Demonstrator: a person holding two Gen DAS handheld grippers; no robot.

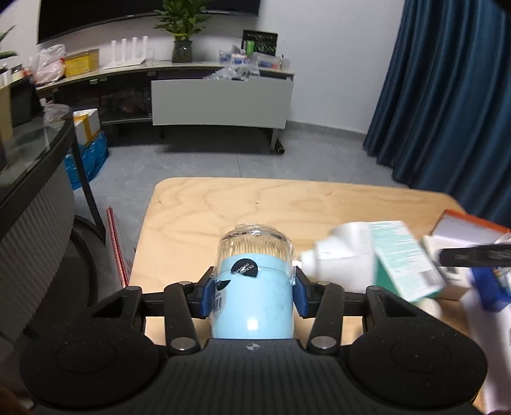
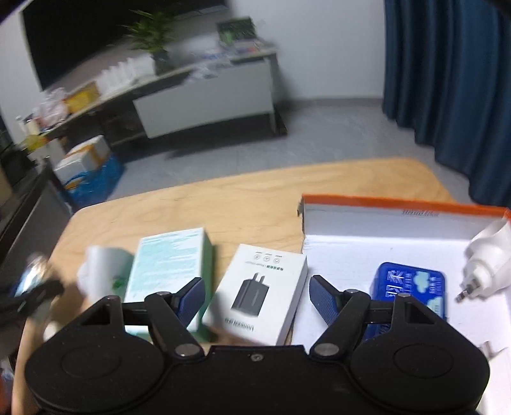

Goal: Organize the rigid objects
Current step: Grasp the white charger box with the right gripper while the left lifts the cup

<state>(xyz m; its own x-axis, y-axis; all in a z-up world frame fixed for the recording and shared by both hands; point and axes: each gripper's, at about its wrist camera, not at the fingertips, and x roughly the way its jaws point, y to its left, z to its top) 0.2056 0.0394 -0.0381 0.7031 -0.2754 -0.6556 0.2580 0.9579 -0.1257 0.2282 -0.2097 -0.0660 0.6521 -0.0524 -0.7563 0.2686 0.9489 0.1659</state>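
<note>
My left gripper (image 1: 252,289) is shut on a light blue toothpick jar (image 1: 254,297) with a clear lid, held above the wooden table (image 1: 239,204). My right gripper (image 2: 257,295) is open over a white charger box (image 2: 258,293) on the table; the box lies between the jaws. A green and white box (image 2: 169,265) stands left of it, also in the left wrist view (image 1: 405,258). A white bottle (image 1: 341,255) lies beside it. An orange-rimmed white tray box (image 2: 383,230) holds a blue tin (image 2: 412,287) and a white plug (image 2: 488,258).
The table's far half is bare wood. Beyond it are grey floor, a low cabinet (image 1: 220,102) with clutter and a plant (image 1: 182,28), and blue curtains (image 1: 447,89) at the right. A dark counter (image 1: 28,178) stands at the left.
</note>
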